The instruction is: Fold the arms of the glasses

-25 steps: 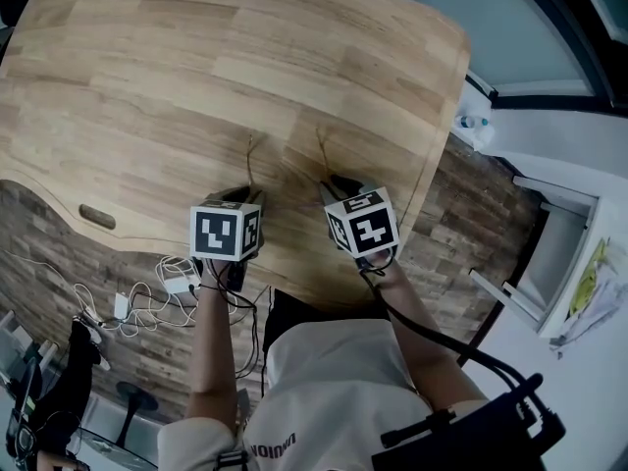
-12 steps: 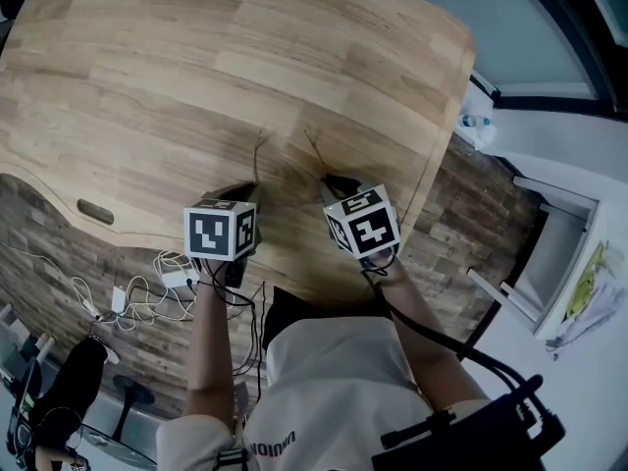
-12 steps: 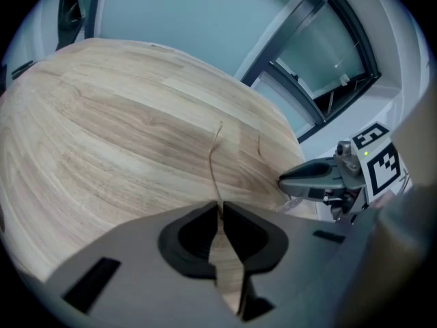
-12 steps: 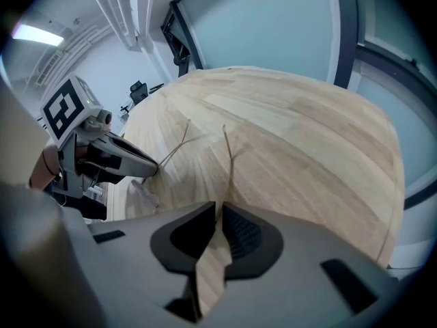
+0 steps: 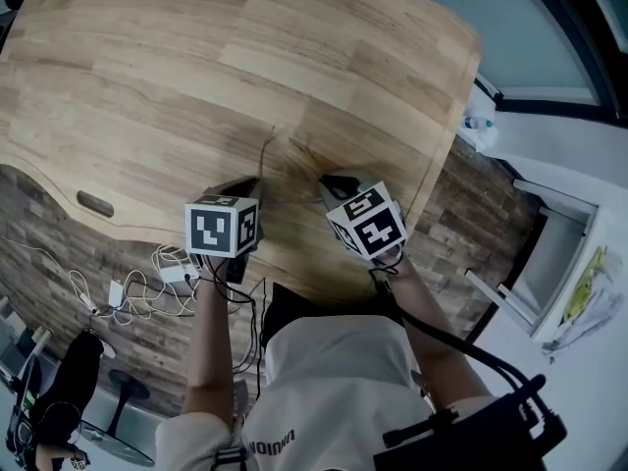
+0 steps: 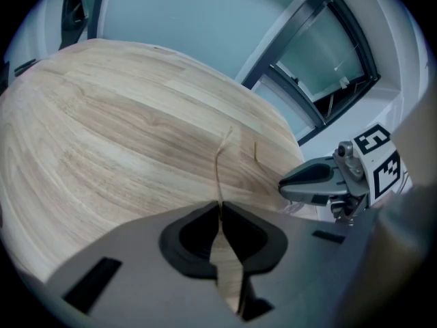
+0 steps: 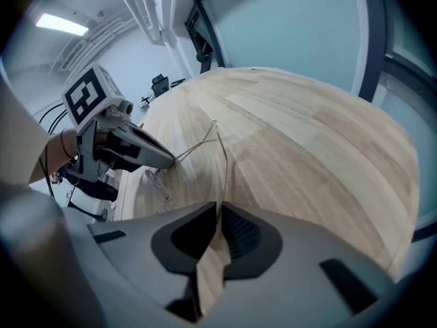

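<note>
Thin wire-framed glasses lie on the wooden table (image 5: pixel 147 57) near its front edge, between my two grippers. Their left arm (image 5: pixel 265 155) and right arm (image 5: pixel 306 157) lean toward each other, tips nearly meeting. My left gripper (image 5: pixel 253 183) has its jaws closing, and the pads pinch the left arm (image 6: pixel 220 169) near its hinge end. My right gripper (image 5: pixel 329 180) is shut on the right arm (image 7: pixel 221 162). In the right gripper view the left gripper (image 7: pixel 171 161) holds its arm beside a clear lens (image 7: pixel 156 182). The frame front is mostly hidden under the grippers.
The table's curved front edge (image 5: pixel 294 287) runs just below the grippers, and its right edge (image 5: pixel 442 155) drops to a brick-patterned floor. White cables (image 5: pixel 147 292) lie on the floor at the left. A white shelf unit (image 5: pixel 549 253) stands at the right.
The two arms of the glasses have swung inward from roughly parallel, and their far tips now almost meet. Both grippers stayed nearly in place; the right one rolled a little.
</note>
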A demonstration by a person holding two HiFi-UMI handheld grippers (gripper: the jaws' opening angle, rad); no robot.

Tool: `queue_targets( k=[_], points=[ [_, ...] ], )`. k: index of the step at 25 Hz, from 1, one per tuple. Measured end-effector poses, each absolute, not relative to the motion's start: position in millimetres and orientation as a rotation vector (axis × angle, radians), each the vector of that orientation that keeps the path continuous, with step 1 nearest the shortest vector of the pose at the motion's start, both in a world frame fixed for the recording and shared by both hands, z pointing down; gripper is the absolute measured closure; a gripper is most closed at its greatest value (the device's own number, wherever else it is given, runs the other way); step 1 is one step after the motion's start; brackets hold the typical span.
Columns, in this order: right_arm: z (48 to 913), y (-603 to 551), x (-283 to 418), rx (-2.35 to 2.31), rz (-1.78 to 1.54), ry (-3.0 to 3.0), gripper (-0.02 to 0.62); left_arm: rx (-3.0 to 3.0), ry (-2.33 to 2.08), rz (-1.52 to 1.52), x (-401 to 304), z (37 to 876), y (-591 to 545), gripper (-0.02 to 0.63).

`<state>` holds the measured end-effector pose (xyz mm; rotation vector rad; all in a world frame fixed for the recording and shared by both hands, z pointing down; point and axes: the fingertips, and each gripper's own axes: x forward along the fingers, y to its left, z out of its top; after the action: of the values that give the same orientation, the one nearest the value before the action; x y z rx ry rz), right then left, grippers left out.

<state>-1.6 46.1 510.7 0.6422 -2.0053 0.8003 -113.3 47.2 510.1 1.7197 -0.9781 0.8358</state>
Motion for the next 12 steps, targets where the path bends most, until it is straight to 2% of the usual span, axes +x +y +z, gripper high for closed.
queue_targets(
  k=[12],
  points=[
    [502.5, 59.5, -15.1, 0.352, 0.582, -2.095, 0.554, 1.716, -0.957, 0.776, -113.8, 510.4, 47.4, 0.577]
  ],
)
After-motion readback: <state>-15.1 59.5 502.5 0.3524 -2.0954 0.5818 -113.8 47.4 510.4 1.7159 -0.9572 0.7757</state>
